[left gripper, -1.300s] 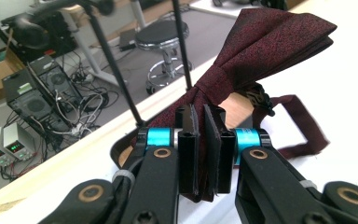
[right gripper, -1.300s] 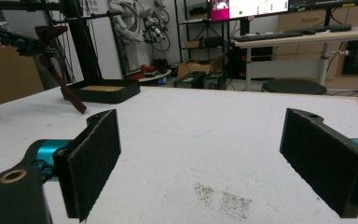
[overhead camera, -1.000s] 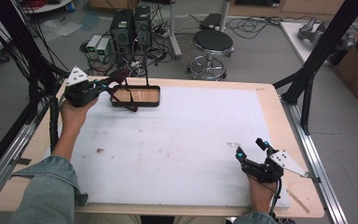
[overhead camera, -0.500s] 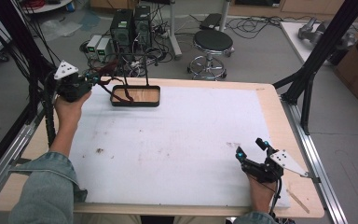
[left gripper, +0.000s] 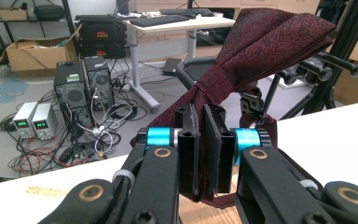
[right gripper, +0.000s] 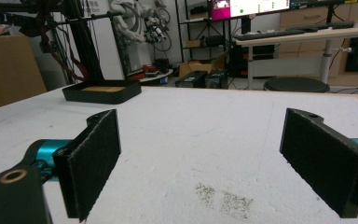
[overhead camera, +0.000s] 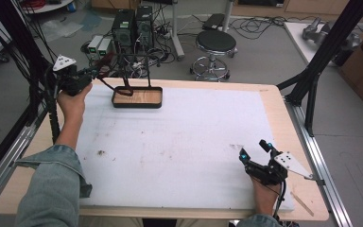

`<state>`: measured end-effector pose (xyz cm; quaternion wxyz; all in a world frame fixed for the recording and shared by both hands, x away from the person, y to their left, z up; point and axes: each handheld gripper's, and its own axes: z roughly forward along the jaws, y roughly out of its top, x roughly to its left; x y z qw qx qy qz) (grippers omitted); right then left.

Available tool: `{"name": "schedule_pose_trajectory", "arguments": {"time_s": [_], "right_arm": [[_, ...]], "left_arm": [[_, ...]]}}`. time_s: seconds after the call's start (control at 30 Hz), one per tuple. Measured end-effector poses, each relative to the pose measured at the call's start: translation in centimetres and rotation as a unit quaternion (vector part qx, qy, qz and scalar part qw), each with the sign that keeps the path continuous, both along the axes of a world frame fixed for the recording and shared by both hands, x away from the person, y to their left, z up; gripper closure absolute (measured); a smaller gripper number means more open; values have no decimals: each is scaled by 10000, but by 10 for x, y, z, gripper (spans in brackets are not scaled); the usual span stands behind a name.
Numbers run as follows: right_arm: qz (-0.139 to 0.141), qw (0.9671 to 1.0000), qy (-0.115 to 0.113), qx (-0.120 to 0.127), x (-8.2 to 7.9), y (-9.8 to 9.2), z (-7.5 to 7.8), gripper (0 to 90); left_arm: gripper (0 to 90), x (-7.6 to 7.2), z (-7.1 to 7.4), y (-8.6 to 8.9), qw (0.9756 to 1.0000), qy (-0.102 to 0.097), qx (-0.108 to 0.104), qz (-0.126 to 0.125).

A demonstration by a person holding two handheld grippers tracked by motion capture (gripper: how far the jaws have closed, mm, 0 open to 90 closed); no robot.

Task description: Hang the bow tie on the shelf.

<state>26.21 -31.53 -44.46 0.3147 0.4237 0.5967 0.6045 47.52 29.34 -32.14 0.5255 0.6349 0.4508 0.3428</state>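
A dark red bow tie (left gripper: 270,42) with a strap and a metal clasp (left gripper: 251,100) sits pinched between the pads of my left gripper (left gripper: 204,116), which is shut on the fabric. From above, the left gripper (overhead camera: 94,74) is at the table's far left corner, and the bow tie (overhead camera: 107,65) hangs from it with its strap looping down to a black tray (overhead camera: 137,105) with a wooden floor. A black rack (overhead camera: 137,59) rises from that tray. My right gripper (overhead camera: 254,149) rests near the front right of the white mat, jaws wide open with nothing between them (right gripper: 200,158).
The white foam mat (overhead camera: 179,142) covers most of the wooden table. The black tray (right gripper: 102,93) stands at the far left. Beyond the table's far edge are computer towers (overhead camera: 132,26), cables and a round stool (overhead camera: 216,42). Black frame posts (overhead camera: 326,52) flank the table.
My left hand has moved left and a little away from the tray with the bow tie in its jaws, drawing the strap out. The right gripper has stayed put.
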Motion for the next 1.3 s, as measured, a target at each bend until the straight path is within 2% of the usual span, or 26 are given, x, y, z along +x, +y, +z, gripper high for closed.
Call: {"name": "schedule_pose_trajectory", "arguments": {"time_s": [0.33,0.4,0.6,0.73,0.9,1.03,1.3], "right_arm": [[11,10000,-4,9,0,0,0,114],[14,10000,-27,-7,1,0,0,113],[19,10000,-9,-4,1,0,0,114],[32,10000,11,3,1,0,0,113],[45,10000,0,-12,1,0,0,114],[45,10000,2,-12,1,0,0,113],[34,10000,5,1,1,0,0,114]], "left_arm": [[839,12,-4,3,9997,101,-31,226],[839,14,-5,2,9996,108,18,268],[838,21,-5,4,9993,76,-22,354],[837,24,-7,3,9991,160,26,381],[834,25,-11,1,9989,192,20,418],[833,24,-11,1,9986,199,114,485],[817,25,-14,3,9985,276,142,445]]}}
